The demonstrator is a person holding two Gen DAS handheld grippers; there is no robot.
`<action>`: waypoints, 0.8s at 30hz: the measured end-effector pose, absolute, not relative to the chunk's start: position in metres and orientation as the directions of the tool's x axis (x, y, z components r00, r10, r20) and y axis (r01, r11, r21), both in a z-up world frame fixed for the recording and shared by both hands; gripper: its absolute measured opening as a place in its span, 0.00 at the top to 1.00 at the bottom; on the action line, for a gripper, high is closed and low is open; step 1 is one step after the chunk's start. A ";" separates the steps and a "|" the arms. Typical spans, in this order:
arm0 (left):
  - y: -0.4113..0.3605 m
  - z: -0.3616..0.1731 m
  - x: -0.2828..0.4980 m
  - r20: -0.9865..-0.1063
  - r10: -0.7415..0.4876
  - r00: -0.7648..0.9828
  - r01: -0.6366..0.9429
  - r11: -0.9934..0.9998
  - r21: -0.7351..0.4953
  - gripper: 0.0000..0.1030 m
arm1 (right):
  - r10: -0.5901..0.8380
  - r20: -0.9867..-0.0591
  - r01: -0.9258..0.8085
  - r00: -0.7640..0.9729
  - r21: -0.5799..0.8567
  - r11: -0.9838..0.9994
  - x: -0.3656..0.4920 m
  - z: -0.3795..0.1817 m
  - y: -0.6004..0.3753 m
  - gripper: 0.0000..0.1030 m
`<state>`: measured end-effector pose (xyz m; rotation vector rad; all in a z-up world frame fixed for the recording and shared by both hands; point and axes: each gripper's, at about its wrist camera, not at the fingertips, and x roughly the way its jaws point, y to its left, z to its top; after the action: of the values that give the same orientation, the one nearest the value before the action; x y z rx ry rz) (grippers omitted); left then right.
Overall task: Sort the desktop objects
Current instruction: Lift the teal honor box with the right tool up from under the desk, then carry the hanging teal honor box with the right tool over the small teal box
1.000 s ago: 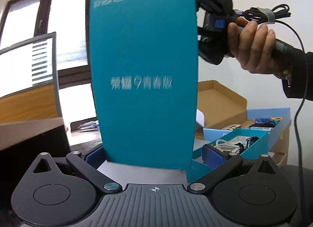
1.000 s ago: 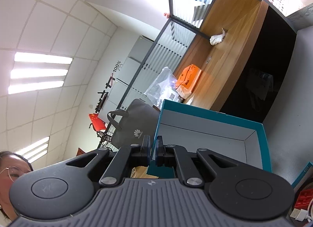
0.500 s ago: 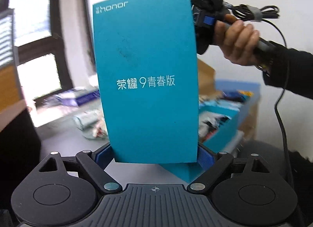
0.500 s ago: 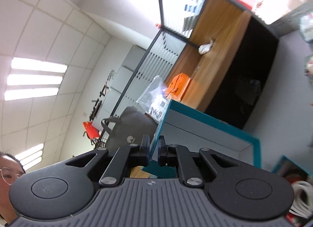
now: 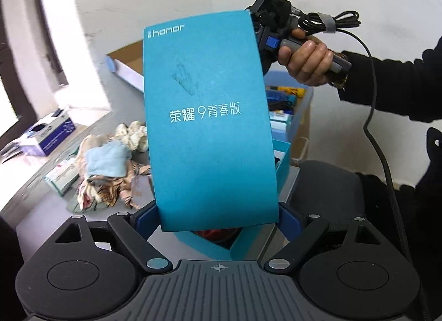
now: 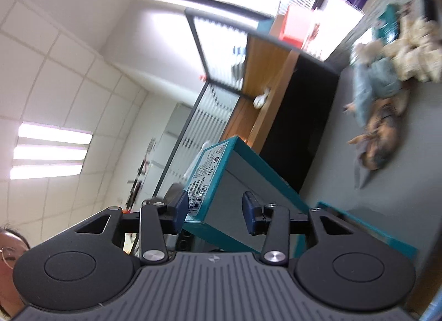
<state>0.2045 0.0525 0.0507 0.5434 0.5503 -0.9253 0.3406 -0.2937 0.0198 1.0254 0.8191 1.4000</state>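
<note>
The left gripper (image 5: pixel 218 217) clamps the lower end of a teal cardboard phone-box lid (image 5: pixel 210 124) printed with white "honor" lettering, holding it upright above the grey desk (image 5: pixel 33 182). Just below the lid sits the open teal box base (image 5: pixel 281 160); a heap of crumpled patterned cloths (image 5: pixel 110 169) lies on the desk to the lid's left. At the lid's upper right edge, the right gripper (image 6: pixel 215 210) has just been opening: its jaws stand apart, with the lid's labelled rim between them and the blue pads (image 6: pixel 250 216) not pressing it.
</note>
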 end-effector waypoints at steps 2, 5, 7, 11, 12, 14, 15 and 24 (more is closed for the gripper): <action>0.047 0.054 0.211 -0.671 -0.584 0.457 0.866 0.464 0.186 0.13 | 0.992 0.097 -0.385 0.076 0.921 -0.061 0.340 0.016 -0.308 0.48; 0.038 0.058 0.219 -0.705 -0.573 0.418 0.886 0.430 0.174 0.14 | 0.992 0.073 -0.395 0.104 0.918 -0.026 0.340 0.015 -0.321 0.46; 0.034 0.062 0.223 -0.729 -0.560 0.394 0.896 0.411 0.168 0.14 | 0.990 0.056 -0.395 0.126 0.919 -0.002 0.341 0.014 -0.328 0.46; 0.027 0.068 0.232 -0.771 -0.528 0.355 0.917 0.356 0.178 0.14 | 0.987 0.028 -0.395 0.157 0.918 0.037 0.338 0.009 -0.341 0.50; 0.024 0.069 0.234 -0.782 -0.519 0.345 0.921 0.346 0.177 0.14 | 0.986 0.032 -0.391 0.162 0.920 0.034 0.336 0.006 -0.343 0.50; 0.022 0.070 0.237 -0.799 -0.501 0.331 0.927 0.332 0.176 0.14 | 0.983 0.041 -0.379 0.179 0.925 0.030 0.333 0.001 -0.346 0.53; 0.022 0.071 0.238 -0.806 -0.496 0.322 0.930 0.325 0.172 0.14 | 0.981 0.046 -0.373 0.190 0.927 0.029 0.332 -0.003 -0.349 0.57; 0.020 0.076 0.228 -0.866 -0.434 0.248 0.955 0.259 0.144 0.14 | 0.969 0.076 -0.318 0.234 0.948 0.003 0.307 -0.026 -0.355 0.79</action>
<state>0.2275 0.0196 0.0764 0.7936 0.8108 -1.0960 0.3065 -0.3546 -0.0256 1.1033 0.7789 1.1894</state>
